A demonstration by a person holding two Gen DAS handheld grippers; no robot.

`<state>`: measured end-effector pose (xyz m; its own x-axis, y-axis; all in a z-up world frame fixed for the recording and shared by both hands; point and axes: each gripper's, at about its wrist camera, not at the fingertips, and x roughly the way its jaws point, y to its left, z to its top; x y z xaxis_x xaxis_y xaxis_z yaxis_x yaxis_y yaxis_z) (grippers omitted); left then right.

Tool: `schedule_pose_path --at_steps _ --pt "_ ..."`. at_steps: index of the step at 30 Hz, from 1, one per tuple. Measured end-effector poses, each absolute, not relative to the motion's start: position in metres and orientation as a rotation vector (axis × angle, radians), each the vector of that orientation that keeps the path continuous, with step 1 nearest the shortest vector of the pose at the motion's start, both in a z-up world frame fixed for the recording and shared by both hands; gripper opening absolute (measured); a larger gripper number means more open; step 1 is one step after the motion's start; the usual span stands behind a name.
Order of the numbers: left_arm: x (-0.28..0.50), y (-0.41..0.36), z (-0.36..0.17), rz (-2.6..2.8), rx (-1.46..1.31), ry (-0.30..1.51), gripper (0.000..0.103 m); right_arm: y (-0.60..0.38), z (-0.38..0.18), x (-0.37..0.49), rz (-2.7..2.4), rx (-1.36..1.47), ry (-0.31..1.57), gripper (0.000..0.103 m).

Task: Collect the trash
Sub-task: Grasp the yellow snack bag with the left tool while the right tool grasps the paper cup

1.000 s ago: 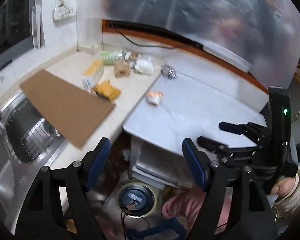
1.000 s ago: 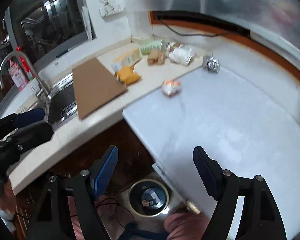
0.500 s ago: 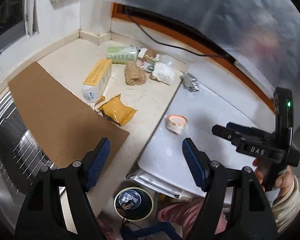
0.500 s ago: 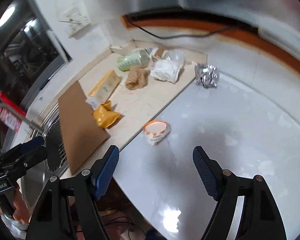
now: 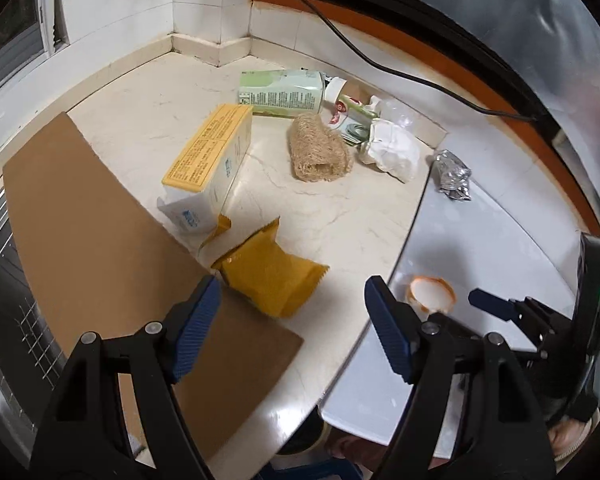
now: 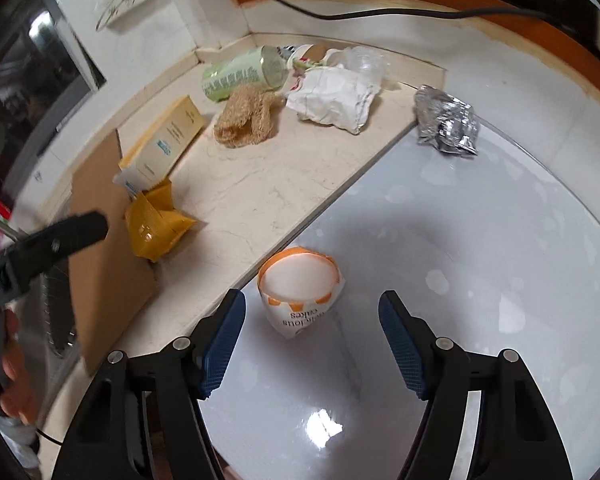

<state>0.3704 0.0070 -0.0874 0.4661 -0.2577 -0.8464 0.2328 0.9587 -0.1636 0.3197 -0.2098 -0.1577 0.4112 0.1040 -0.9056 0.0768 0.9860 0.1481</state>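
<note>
Trash lies on a cream counter point(image 5: 340, 216) and a white worktop point(image 6: 480, 240). My left gripper point(image 5: 290, 320) is open, hanging just short of a crumpled yellow pouch point(image 5: 272, 276) that rests on the edge of a cardboard sheet point(image 5: 88, 240). My right gripper point(image 6: 312, 316) points down over an orange-and-white paper cup point(image 6: 300, 284) lying on its side. Its jaws are closing with the cup between the fingertips, and the pads stand clear of it. In the left wrist view the right gripper point(image 5: 500, 308) shows beside that cup point(image 5: 432, 292).
Further back lie a yellow-and-white box point(image 5: 208, 164), a green carton point(image 5: 284, 90), a loofah point(image 5: 318, 148), crumpled white paper point(image 5: 392, 152) and a foil wrapper point(image 6: 448, 124). A sink with a wire rack point(image 5: 4, 300) is at the left. A black cable point(image 5: 380, 60) runs along the wall.
Both grippers have come forward and down over the counter, so the trash looks larger and the floor below has left view. The right jaws have narrowed a little around the cup.
</note>
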Motion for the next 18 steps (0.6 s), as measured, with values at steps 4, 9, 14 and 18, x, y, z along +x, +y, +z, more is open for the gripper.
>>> schedule_pose_path --at_steps 4,9,14,18 --pt "0.384 0.001 -0.099 -0.293 -0.01 1.061 0.072 -0.201 -0.168 0.326 0.019 0.142 1.159 0.067" --pt "0.396 -0.007 -0.11 -0.279 0.011 1.076 0.072 -0.197 -0.181 0.335 0.03 0.138 1.183 0.051" --pt "0.406 -0.015 -0.124 -0.253 0.043 1.111 0.072 -0.202 -0.179 0.334 0.026 0.147 1.171 0.05" --pt "0.411 -0.017 -0.135 -0.215 0.069 1.125 0.072 -0.209 -0.179 0.331 0.034 0.173 1.164 0.05"
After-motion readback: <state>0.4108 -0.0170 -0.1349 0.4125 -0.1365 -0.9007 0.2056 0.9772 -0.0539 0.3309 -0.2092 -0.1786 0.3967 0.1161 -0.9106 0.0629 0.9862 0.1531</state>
